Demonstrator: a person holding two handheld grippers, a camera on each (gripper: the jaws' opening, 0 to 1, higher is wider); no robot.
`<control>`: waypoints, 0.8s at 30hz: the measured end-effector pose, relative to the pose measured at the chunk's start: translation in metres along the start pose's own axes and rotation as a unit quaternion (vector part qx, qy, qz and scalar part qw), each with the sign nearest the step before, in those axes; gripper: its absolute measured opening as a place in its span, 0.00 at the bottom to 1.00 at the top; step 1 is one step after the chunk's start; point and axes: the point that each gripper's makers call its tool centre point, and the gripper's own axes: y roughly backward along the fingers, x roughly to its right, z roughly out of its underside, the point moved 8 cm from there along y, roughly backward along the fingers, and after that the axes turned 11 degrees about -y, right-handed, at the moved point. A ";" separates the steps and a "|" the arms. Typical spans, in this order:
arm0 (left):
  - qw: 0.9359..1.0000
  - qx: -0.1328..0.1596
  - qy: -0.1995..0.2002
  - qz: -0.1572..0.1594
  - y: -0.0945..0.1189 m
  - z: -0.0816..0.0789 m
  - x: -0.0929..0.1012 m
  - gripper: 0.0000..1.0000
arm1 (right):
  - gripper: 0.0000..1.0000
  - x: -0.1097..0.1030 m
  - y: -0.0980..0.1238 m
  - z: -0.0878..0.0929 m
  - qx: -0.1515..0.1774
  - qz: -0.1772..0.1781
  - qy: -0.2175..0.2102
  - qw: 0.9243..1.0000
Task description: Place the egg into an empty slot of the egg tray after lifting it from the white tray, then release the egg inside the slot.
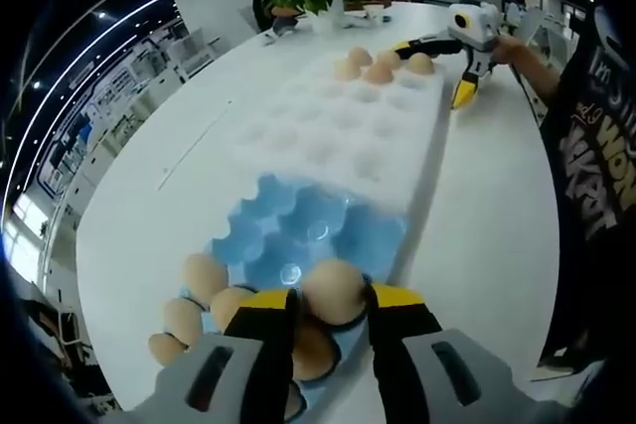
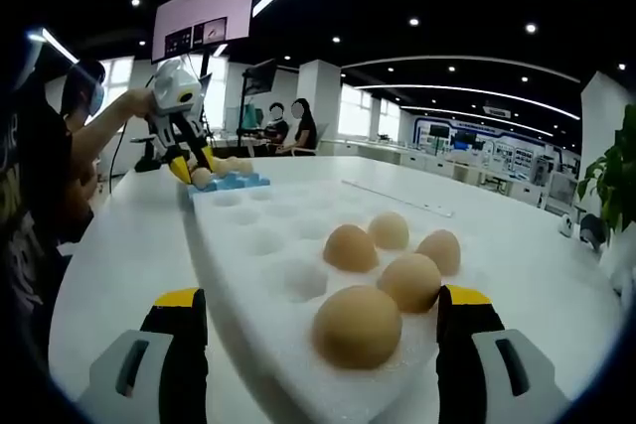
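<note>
Our left gripper (image 1: 331, 317) grips an egg (image 1: 333, 288) above the blue egg tray (image 1: 298, 235); we lower straight into an empty slot, then open slowly. Right gripper (image 2: 323, 330) stands wide open at the white tray (image 2: 268, 235), w/ nothing held.

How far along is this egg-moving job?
Partly done. Several brown eggs already sit in the blue moulded egg tray. Right now the left tongs grip one brown egg over that tray, not yet released. Five more eggs wait in the white foam tray, where the open right tongs straddle its end, and empty blue slots remain.
</note>
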 end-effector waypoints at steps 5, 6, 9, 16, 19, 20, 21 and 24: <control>1.000 0.008 0.003 -0.005 0.003 -0.002 -0.002 0.31 | 1.00 0.000 0.000 0.000 -0.001 0.000 -0.001 1.000; 1.000 0.009 0.004 -0.006 0.004 -0.003 -0.002 0.32 | 1.00 0.000 0.000 0.000 0.000 0.000 -0.001 1.000; 1.000 0.020 0.007 -0.008 0.008 -0.006 -0.002 0.33 | 1.00 0.000 0.000 0.000 0.001 0.000 -0.001 1.000; 0.997 0.076 0.022 -0.015 0.016 -0.027 -0.002 0.35 | 1.00 0.000 0.000 0.000 0.000 0.000 -0.001 1.000; 0.997 0.075 0.018 -0.013 0.013 -0.032 0.001 0.36 | 1.00 0.000 0.000 0.000 0.000 0.001 0.000 1.000; 0.997 0.076 0.016 -0.013 0.013 -0.034 0.003 0.37 | 1.00 0.000 0.000 0.000 0.000 0.001 0.000 1.000; 0.997 0.078 0.016 -0.012 0.012 -0.036 0.004 0.37 | 1.00 0.000 0.000 0.000 0.000 0.001 0.000 1.000; 0.995 0.095 0.016 -0.010 0.013 -0.044 0.006 0.37 | 1.00 0.000 0.000 -0.001 0.000 0.000 -0.002 1.000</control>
